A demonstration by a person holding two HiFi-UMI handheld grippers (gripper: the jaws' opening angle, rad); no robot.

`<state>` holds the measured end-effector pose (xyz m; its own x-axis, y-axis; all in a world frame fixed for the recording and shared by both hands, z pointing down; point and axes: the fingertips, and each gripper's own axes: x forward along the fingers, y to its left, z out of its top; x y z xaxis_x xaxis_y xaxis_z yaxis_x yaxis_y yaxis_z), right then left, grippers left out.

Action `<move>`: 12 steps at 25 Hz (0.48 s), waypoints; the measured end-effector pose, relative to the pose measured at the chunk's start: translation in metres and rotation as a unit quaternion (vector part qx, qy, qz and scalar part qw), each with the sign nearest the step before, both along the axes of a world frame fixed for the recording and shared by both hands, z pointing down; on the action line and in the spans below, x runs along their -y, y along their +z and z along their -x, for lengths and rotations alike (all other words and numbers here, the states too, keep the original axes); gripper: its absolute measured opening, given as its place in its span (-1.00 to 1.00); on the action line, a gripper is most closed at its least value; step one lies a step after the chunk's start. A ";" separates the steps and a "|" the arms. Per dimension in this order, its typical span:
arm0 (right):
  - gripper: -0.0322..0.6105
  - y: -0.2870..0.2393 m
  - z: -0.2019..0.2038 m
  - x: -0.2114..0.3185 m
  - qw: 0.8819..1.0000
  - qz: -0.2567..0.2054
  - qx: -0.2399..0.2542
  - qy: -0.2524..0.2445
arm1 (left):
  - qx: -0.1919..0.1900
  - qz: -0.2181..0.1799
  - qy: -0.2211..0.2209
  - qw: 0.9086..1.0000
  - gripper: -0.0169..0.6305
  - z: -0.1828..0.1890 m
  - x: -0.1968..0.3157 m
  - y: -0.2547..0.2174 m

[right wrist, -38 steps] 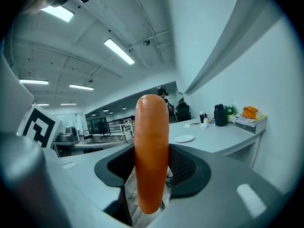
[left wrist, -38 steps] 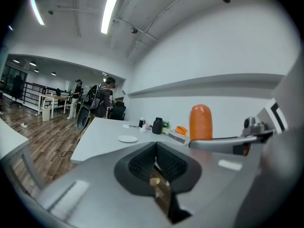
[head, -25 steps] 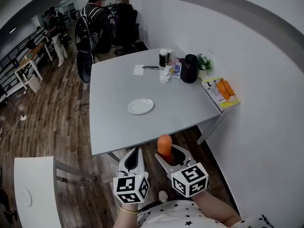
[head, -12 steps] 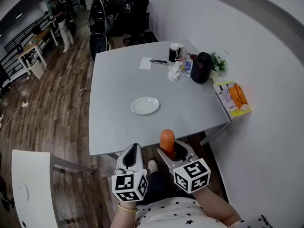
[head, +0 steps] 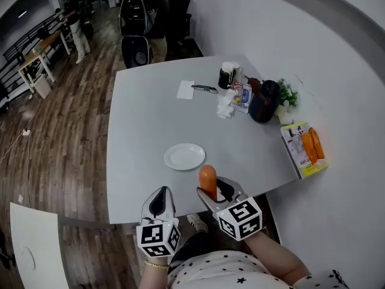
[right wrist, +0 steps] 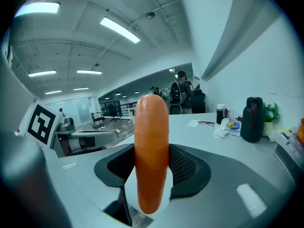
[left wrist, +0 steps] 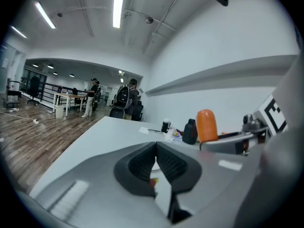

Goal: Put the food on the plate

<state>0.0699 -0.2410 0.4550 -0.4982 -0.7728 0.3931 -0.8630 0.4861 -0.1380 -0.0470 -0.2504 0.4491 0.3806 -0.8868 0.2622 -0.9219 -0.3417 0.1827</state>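
The job looks about half done. The orange sausage (head: pixel 207 180) is up off the tabletop (head: pixel 144 119) but not yet on the white plate (head: pixel 184 156), which lies bare just ahead of the right tongs (head: pixel 211 190) and a little to their left. Those tongs grip the sausage upright, pads fairly wide around it. The left tongs (left wrist: pixel 156 161) are closed on nothing, close beside the right pair. What remains, I'd judge, is the carry forward and the release.

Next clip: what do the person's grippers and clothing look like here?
Both the left gripper and the right gripper have pale grey, tapering bodies with dark ribbed pads. Each carries a white cube with black square markers. The person wears a white top with black stars and a thin bracelet at the left wrist.
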 end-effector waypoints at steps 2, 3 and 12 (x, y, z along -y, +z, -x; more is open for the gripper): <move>-0.23 0.009 0.002 0.025 1.000 0.008 -0.019 -0.020 | 0.000 0.003 0.004 1.000 -0.93 0.001 0.019 0.006; -0.23 0.014 0.004 0.037 0.999 0.012 -0.030 -0.032 | 0.001 0.003 0.009 1.000 -0.93 0.000 0.027 0.009; -0.23 0.084 0.019 0.121 0.940 0.064 -0.239 -0.237 | 0.011 0.013 0.017 1.000 -0.93 0.005 0.074 0.045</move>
